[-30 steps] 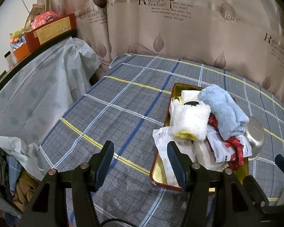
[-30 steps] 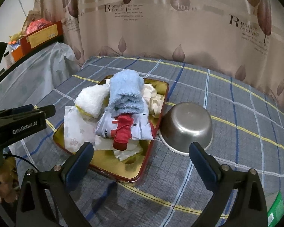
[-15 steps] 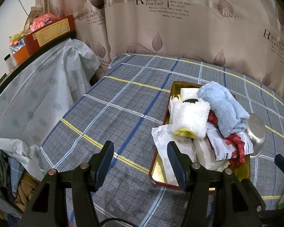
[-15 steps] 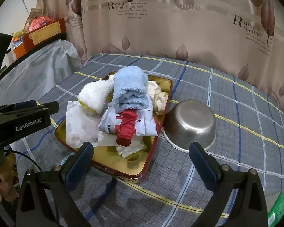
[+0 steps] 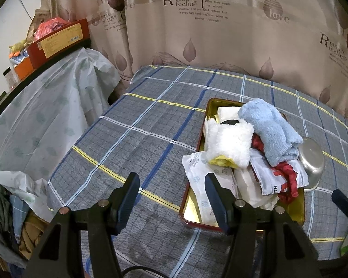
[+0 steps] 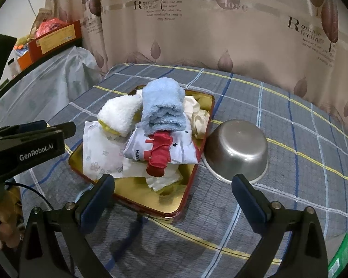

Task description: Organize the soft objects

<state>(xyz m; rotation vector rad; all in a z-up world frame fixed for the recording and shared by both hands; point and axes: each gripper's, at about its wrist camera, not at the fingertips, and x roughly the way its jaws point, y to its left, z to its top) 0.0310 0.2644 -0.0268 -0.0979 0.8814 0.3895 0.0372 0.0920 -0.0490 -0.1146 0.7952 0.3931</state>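
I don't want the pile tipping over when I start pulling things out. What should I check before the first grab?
1. Left gripper open and empty: ok.
2. Right gripper open and empty: ok.
3. Top item free to lift: ok, the blue towel lies on top of the pile with nothing over it.
4. Pile stable: not ok, the red cloth is pinned under the towel and the white fluffy cloth leans against it.
5. Tray flat on the tablecloth: ok.
6. Steel bowl clear of the tray: not ok, it sits upside down right against the tray's edge.
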